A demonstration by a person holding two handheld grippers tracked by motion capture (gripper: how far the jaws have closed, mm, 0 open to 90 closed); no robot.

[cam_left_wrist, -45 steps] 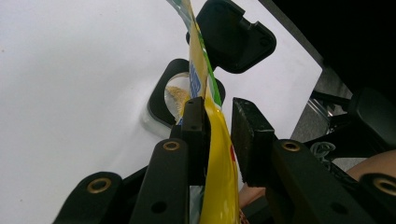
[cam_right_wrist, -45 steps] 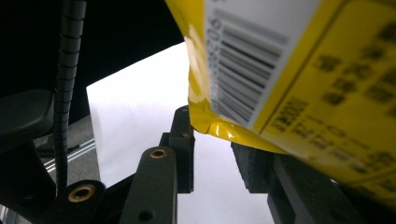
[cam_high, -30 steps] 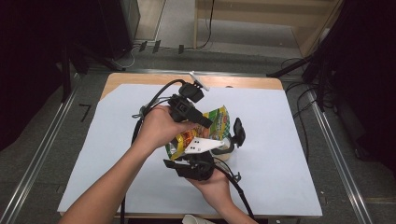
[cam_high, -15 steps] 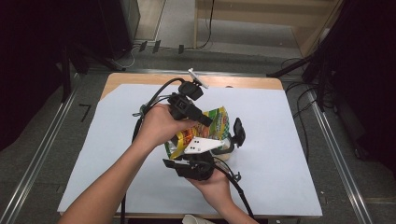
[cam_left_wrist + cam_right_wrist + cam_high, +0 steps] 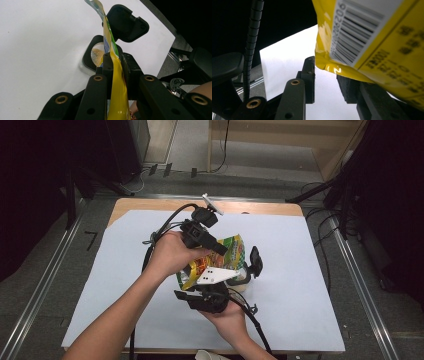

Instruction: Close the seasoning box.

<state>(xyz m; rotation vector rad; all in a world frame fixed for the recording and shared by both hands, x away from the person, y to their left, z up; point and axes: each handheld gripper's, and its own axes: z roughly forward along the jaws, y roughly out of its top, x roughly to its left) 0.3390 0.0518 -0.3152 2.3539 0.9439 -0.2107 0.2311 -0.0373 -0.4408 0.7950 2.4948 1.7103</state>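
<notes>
While clamped on a yellow packet above an open jar, left gripper; right gripper slightly apart, empty, just under the packet's corner.

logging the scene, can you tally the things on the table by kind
yellow snack pouch: 1
jar with open black flip lid: 1
hand-held tools, left and right: 2
white sheet over the table: 1
total: 5
</notes>
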